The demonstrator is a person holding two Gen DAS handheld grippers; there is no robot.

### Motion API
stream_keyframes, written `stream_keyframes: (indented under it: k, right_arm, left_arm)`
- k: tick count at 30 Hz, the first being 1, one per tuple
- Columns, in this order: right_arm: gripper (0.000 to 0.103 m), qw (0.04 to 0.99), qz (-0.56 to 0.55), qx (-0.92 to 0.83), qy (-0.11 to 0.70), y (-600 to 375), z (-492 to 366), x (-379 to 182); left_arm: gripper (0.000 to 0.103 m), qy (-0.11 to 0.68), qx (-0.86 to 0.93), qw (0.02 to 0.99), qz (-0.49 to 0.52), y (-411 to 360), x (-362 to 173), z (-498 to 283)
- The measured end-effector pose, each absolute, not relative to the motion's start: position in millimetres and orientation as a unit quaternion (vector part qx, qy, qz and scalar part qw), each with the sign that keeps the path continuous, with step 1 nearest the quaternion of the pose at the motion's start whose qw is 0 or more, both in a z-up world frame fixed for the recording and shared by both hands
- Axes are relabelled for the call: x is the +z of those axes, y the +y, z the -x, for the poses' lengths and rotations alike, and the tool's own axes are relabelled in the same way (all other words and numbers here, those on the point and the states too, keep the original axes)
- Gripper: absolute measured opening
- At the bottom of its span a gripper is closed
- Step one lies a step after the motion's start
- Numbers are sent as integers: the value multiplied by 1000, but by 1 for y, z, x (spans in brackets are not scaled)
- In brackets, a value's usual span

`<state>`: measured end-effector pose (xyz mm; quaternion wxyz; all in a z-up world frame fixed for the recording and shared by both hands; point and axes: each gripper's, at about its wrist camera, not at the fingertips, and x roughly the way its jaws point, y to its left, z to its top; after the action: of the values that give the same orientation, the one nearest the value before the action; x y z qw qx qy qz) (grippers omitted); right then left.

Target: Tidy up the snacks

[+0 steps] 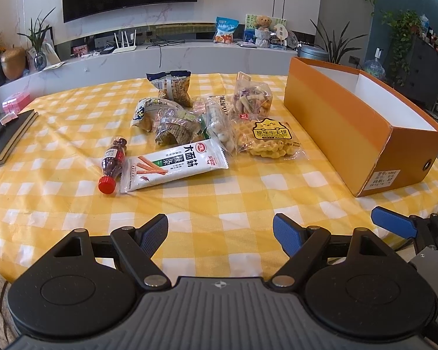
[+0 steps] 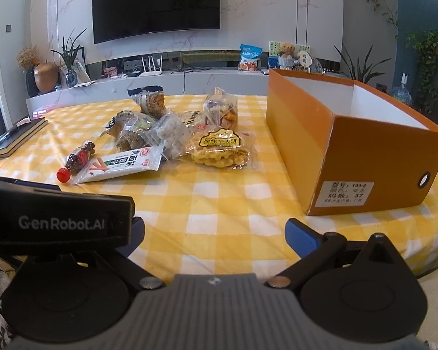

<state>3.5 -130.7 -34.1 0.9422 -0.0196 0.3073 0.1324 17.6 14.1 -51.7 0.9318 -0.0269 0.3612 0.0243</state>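
Several snack packets lie in a pile mid-table: a white and green stick-snack pack [image 1: 175, 166] [image 2: 119, 164], a yellow waffle pack [image 1: 267, 141] [image 2: 219, 148], clear bags [image 1: 219, 122], and a small cola bottle [image 1: 112, 166] [image 2: 76, 160] with a red cap. An open orange box [image 1: 350, 122] [image 2: 350, 145] with a white inside stands to the right. My left gripper [image 1: 220, 233] hangs open above the near table edge, nothing between its fingers. My right gripper [image 2: 216, 233] is open too; its left finger is partly hidden behind the left gripper's body [image 2: 58, 221].
The table wears a yellow and white checked cloth [image 1: 219, 198]. A black notebook with a pen [image 1: 5, 137] lies at the far left. Behind the table runs a white TV shelf [image 1: 175, 55] with plants, a router and a blue snack bag [image 1: 225, 30].
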Motion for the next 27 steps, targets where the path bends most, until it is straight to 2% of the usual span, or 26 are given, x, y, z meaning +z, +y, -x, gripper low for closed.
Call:
stream_keyframes:
  k: [14, 27]
  right_arm:
    - [100, 946, 20, 128, 296, -133, -2, -28]
    - [100, 906, -54, 194, 373, -129, -52, -1]
  left_arm:
    - [96, 358, 23, 933, 30, 18, -44, -16]
    - [96, 346, 37, 934, 80, 87, -10, -26]
